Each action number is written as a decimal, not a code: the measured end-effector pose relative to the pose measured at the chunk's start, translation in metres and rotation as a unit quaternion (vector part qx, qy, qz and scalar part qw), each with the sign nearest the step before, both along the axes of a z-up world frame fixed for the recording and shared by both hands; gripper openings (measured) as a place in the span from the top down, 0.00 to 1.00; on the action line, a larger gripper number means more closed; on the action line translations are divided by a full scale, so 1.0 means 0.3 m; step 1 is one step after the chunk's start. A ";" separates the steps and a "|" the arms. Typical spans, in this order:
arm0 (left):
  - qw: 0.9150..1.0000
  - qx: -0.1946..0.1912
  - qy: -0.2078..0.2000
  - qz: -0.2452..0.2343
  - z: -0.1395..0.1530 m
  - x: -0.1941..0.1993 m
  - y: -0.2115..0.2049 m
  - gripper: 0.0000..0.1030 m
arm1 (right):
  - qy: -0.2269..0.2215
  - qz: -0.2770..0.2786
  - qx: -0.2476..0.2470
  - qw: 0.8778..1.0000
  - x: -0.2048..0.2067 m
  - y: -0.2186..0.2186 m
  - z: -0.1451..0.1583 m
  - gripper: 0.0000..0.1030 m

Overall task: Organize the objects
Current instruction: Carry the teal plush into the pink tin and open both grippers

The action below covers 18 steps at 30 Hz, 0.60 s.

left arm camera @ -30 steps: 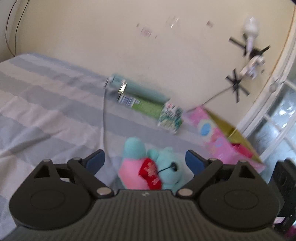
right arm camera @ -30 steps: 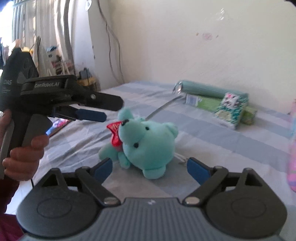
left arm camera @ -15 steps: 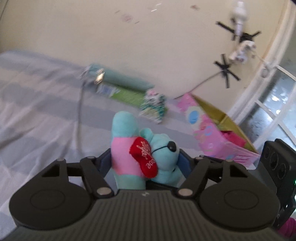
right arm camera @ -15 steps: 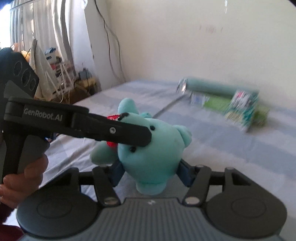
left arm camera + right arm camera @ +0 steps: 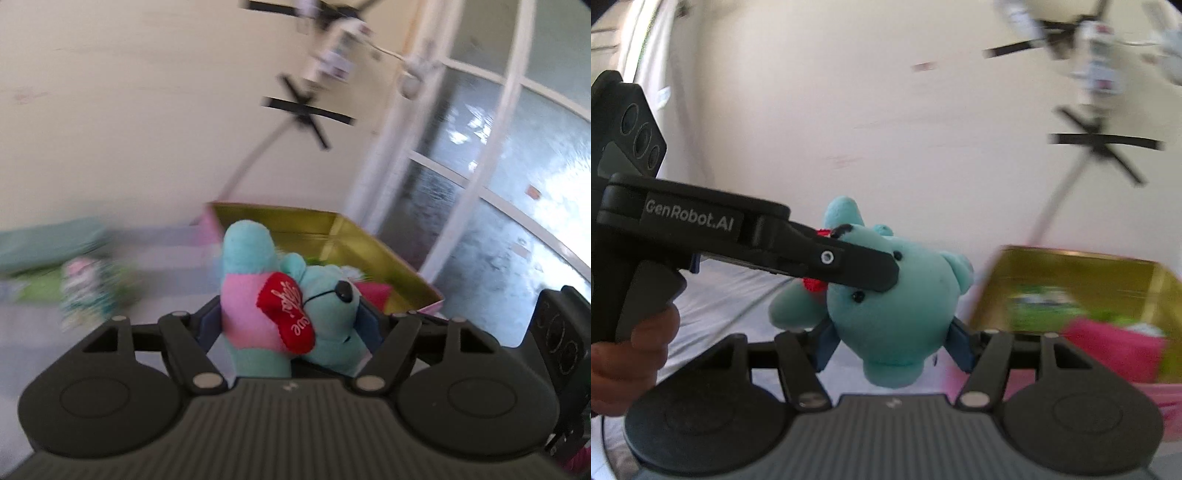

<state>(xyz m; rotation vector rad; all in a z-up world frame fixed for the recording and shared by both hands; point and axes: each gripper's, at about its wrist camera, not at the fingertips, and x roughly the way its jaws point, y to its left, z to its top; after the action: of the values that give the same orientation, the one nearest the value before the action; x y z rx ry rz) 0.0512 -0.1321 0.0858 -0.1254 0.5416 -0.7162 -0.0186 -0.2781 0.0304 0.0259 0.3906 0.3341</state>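
Observation:
A teal plush bear [image 5: 325, 306] with a pink belly and a red heart is held in the air by both grippers. My left gripper [image 5: 290, 325] is shut on its body. My right gripper [image 5: 892, 339] is shut on its head, which shows in the right wrist view [image 5: 897, 295]. The left gripper's black finger [image 5: 827, 258] crosses in front of the bear there. A pink box with a gold inside [image 5: 332, 236] lies just behind the bear; it also shows in the right wrist view [image 5: 1071, 273].
The striped bed sheet [image 5: 731, 288] lies below. A teal roll [image 5: 48, 243] and a small patterned packet [image 5: 88, 288] rest by the wall at left. Pink and green items [image 5: 1115, 347] lie in the box. A window [image 5: 517, 192] stands at right.
Both grippers have lifted the bear off the bed and carried it right, toward the open box. One second ago both were open around it.

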 end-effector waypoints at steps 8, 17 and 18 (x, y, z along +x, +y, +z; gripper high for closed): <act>0.998 0.032 -0.004 -0.049 0.027 0.210 -0.389 0.24 | 0.022 -0.094 0.024 0.995 0.156 -0.323 0.000 0.40; 0.996 0.078 0.033 0.022 -0.070 0.391 -0.495 0.22 | 0.021 -0.159 0.020 0.987 0.268 -0.425 -0.060 0.24; 0.996 0.084 0.020 0.027 -0.070 0.371 -0.478 0.22 | 0.018 -0.162 0.027 0.986 0.251 -0.430 -0.067 0.24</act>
<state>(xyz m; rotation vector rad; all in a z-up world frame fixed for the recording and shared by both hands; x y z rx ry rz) 0.1626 -0.2754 0.0648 0.0035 0.6317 -0.6129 0.0565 -0.4071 0.0102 0.1477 0.4058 0.0226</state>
